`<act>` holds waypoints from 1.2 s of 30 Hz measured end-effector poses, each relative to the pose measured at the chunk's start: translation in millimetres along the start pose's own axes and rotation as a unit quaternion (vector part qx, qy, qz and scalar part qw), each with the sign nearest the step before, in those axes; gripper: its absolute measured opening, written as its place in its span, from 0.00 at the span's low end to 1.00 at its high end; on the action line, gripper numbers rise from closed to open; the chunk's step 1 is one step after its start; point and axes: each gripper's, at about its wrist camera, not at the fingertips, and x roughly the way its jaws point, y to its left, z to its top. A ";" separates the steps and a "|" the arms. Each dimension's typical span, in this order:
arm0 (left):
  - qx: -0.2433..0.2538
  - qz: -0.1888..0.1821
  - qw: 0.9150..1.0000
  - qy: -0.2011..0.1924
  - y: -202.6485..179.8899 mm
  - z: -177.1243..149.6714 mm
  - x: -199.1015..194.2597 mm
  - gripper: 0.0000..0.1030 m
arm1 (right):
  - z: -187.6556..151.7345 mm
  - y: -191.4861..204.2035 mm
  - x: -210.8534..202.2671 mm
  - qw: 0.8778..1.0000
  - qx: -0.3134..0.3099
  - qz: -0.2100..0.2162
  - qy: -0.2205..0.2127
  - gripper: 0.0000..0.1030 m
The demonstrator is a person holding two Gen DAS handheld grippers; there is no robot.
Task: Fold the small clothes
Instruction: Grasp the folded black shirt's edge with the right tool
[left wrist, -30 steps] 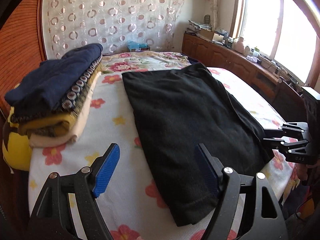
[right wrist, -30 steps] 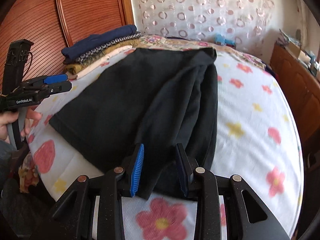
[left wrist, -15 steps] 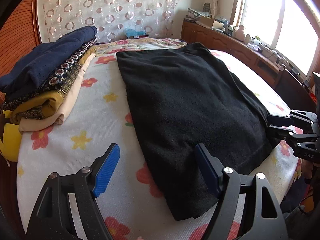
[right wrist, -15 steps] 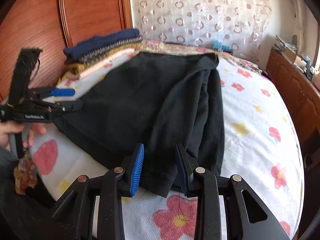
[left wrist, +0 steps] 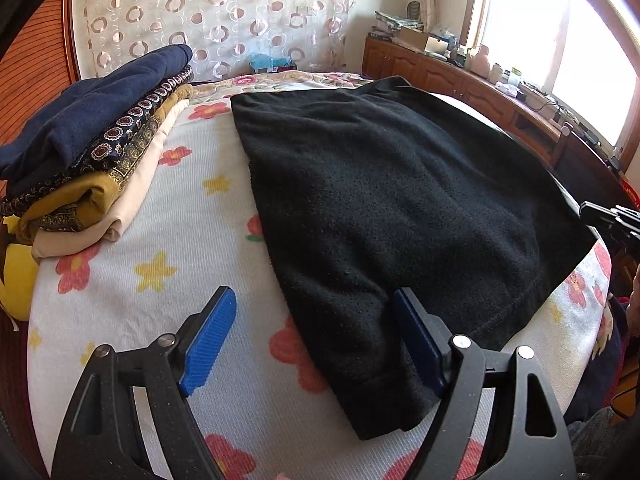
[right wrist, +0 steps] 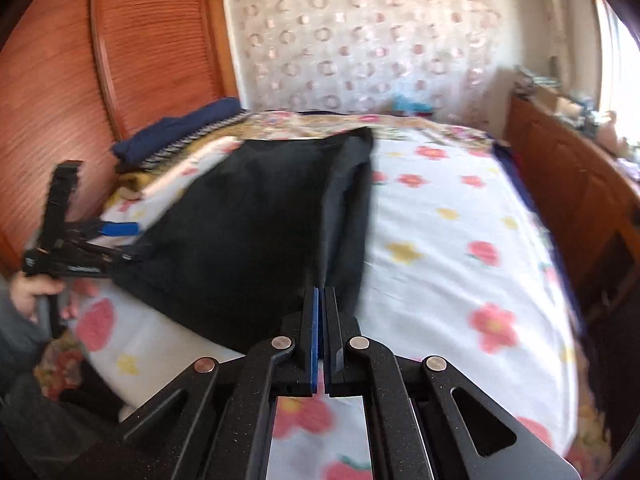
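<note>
Just one black garment [left wrist: 400, 200], two tools (four stacked clothes [left wrist: 92, 148])

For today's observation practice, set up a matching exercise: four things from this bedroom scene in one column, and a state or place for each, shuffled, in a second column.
Column 1:
1. left gripper
2. right gripper
3. black garment
4. navy garment

Column 2:
A. on top of the folded stack
B. fingers wide open
C. spread on the floral bedspread
D. fingers shut on black fabric

Pairs: 1-B, 2-D, 3-C, 4-A
</note>
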 end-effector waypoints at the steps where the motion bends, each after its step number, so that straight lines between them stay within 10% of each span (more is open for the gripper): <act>1: 0.000 0.001 1.000 0.000 -0.3 -0.1 0.1 0.79 | -2.1 -4.5 0.4 1.000 0.003 -0.008 0.007 0.01; 6: 0.002 0.005 1.000 0.002 -0.7 -0.6 -0.1 0.79 | -2.3 -10.1 -3.7 1.000 0.016 -0.019 0.006 0.03; 12: -0.004 0.004 1.000 0.008 0.4 -3.8 -5.1 0.79 | 3.5 4.4 31.9 0.999 -0.002 -0.022 0.034 0.38; 25: -0.002 -0.006 1.000 0.008 -1.4 -11.2 -10.7 0.78 | 4.9 14.0 56.9 0.998 -0.029 0.001 0.059 0.39; 30: -0.002 -0.030 1.000 0.004 -2.2 -15.9 -17.2 0.56 | 6.0 14.8 60.8 0.996 -0.044 0.042 0.065 0.14; 36: -0.004 -0.069 0.998 0.008 -1.4 -17.0 -22.4 0.12 | 10.1 4.7 63.7 0.994 -0.028 0.091 0.052 0.08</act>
